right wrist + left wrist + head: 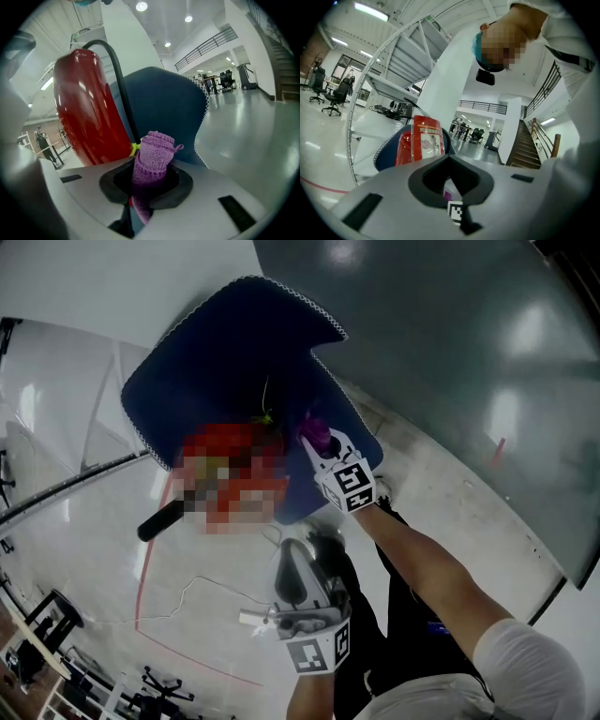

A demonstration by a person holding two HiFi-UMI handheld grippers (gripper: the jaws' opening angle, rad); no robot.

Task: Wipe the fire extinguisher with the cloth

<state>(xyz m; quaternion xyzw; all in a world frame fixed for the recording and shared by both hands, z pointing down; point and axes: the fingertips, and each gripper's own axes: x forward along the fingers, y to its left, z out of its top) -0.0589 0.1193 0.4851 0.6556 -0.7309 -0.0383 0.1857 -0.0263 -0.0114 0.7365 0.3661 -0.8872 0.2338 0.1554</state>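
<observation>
Fire extinguisher (234,465) first: its red body lies on a dark blue mat (225,343) with a white scalloped edge, spread on the pale glossy floor (75,409). At the far left of the head view its black nozzle (161,519) sticks out past the mat's edge onto the bare floor. Moving right, my left gripper (305,554) hangs low in the middle, short of the mat and well apart from the extinguisher. In its own view the jaws stand together with nothing between them, and beyond them I see the printed label (427,138) on the red body. Further right, my right gripper (317,442) sits over the mat, just beside the extinguisher's right flank. Its jaws are clamped on a rolled purple knitted cloth (152,154) that stands up out of them. In the right gripper view the cloth's top is close to the red shell, beside a small yellow tag (135,148) and the black hose (117,70) curving over the body. I cannot tell whether cloth and shell touch.
</observation>
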